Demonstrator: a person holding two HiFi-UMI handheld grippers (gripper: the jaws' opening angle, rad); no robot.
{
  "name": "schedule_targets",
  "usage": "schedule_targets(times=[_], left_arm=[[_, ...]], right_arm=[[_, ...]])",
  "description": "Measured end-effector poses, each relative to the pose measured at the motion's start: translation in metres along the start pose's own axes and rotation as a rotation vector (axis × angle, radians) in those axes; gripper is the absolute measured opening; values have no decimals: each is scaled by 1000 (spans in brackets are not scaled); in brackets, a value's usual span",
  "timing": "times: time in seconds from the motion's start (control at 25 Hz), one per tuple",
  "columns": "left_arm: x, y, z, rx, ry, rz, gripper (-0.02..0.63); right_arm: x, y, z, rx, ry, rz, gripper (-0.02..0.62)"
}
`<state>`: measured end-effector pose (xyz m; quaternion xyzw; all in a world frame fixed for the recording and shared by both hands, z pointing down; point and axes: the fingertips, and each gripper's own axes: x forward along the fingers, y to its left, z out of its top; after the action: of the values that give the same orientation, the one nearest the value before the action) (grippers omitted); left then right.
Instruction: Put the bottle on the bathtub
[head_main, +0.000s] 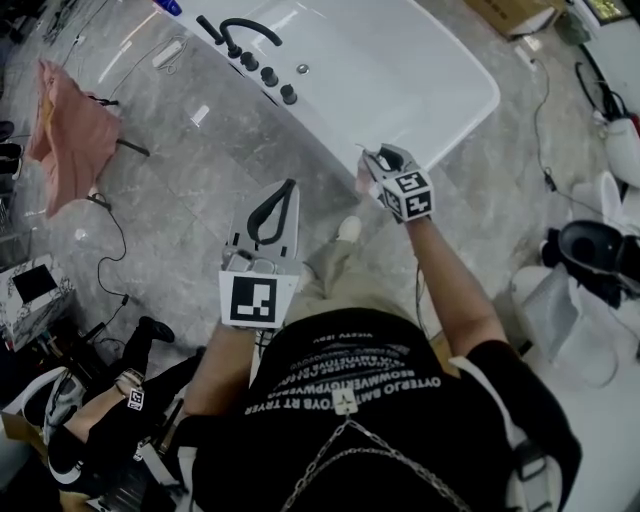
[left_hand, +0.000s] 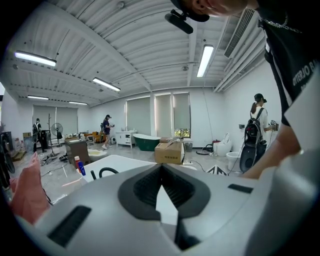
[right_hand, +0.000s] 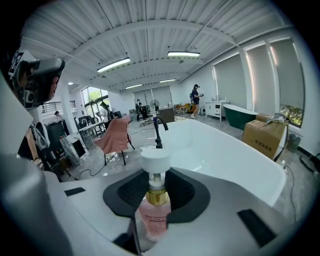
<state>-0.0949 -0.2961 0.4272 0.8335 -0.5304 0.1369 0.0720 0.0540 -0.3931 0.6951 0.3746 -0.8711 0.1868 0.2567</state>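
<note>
A pink bottle (right_hand: 151, 217) with a gold collar and a white pump cap stands upright between the jaws of my right gripper (right_hand: 156, 196), which is shut on it. In the head view, that right gripper (head_main: 378, 163) hovers just in front of the near rim of the white bathtub (head_main: 440, 110), and a bit of the pink bottle (head_main: 362, 180) shows beneath it. A black faucet (head_main: 240, 35) stands on the tub's left ledge. My left gripper (head_main: 288, 187) hangs lower left over the floor, shut, with nothing in it.
A pink cloth (head_main: 70, 130) drapes over a chair at the left. Cables cross the grey marble floor (head_main: 190, 200). White toilets (head_main: 610, 150) stand at the right, and a cardboard box (head_main: 510, 12) lies beyond the tub. A blue bottle (left_hand: 81, 167) stands at the tub's far end.
</note>
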Motion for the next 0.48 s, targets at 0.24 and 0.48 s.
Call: schedule_targets(times=[0.24,0.48], left_arm=[[-1,-2,-2,-6,14,14,3],[-5,-6,-10,-2,38,19,3]], right_arm=[[17,-8,0,-6,-6,6,98],[38,-14,-1,-12,-6,4,98]])
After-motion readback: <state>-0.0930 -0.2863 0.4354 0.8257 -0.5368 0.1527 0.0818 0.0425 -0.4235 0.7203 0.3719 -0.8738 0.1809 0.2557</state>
